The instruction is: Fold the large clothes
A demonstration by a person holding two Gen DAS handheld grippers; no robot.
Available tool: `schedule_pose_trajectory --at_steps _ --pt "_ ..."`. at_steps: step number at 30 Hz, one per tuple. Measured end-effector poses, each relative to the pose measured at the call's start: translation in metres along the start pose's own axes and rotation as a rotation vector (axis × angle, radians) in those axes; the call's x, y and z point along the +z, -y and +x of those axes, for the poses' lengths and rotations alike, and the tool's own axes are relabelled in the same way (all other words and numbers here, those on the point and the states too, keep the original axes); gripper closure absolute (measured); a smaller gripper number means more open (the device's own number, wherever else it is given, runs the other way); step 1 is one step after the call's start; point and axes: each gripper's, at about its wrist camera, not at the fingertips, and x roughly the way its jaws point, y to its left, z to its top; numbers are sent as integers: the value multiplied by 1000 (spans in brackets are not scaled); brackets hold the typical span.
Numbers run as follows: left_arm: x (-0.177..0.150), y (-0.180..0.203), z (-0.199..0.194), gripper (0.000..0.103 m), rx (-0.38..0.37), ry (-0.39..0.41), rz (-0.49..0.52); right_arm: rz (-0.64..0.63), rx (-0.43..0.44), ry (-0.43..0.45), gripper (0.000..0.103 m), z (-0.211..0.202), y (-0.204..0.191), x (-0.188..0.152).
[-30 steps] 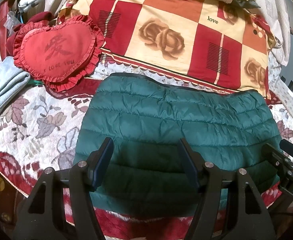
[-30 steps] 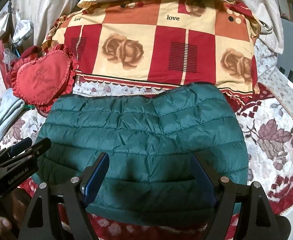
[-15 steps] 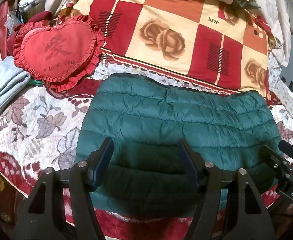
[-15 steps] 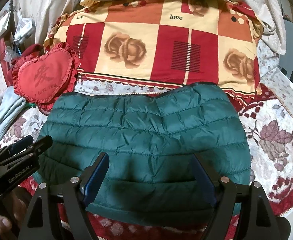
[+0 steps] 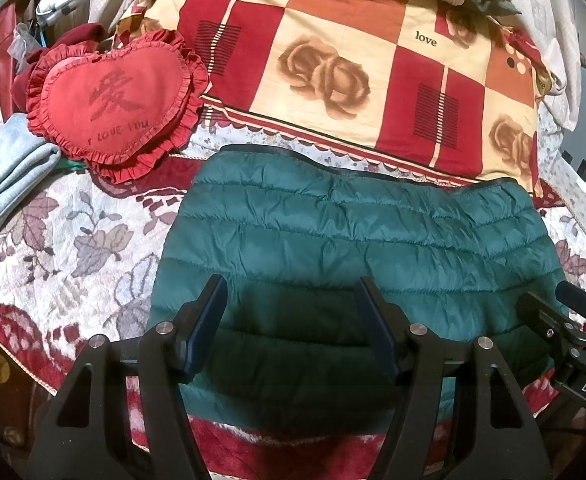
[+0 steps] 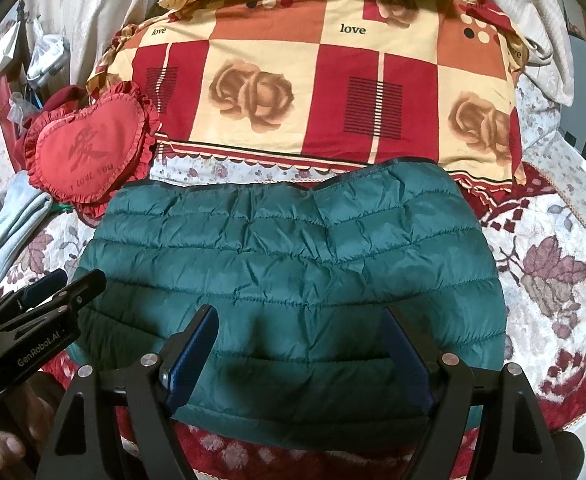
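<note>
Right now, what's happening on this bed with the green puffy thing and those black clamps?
A person is folding laundry with a hand-held two-finger gripper in each hand. The dark green quilted down jacket lies folded into a compact rectangle on the floral bedspread, in front of a red-and-cream checked quilt and a red heart-shaped frilled cushion. The left gripper and the right gripper both hover over the jacket's near edge with jaws open, holding nothing.

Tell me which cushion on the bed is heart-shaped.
The red frilled cushion left of the green quilted jacket; the big checked rose-print pillow behind is rectangular.
</note>
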Motion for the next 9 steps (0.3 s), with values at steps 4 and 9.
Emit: schedule_pose_trajectory --at_steps 4,9 --pt "1 0 -1 37 10 25 18 -2 3 -6 22 2 1 -1" --pt "0 -3 0 37 11 34 25 -3 5 -6 22 2 1 -1"
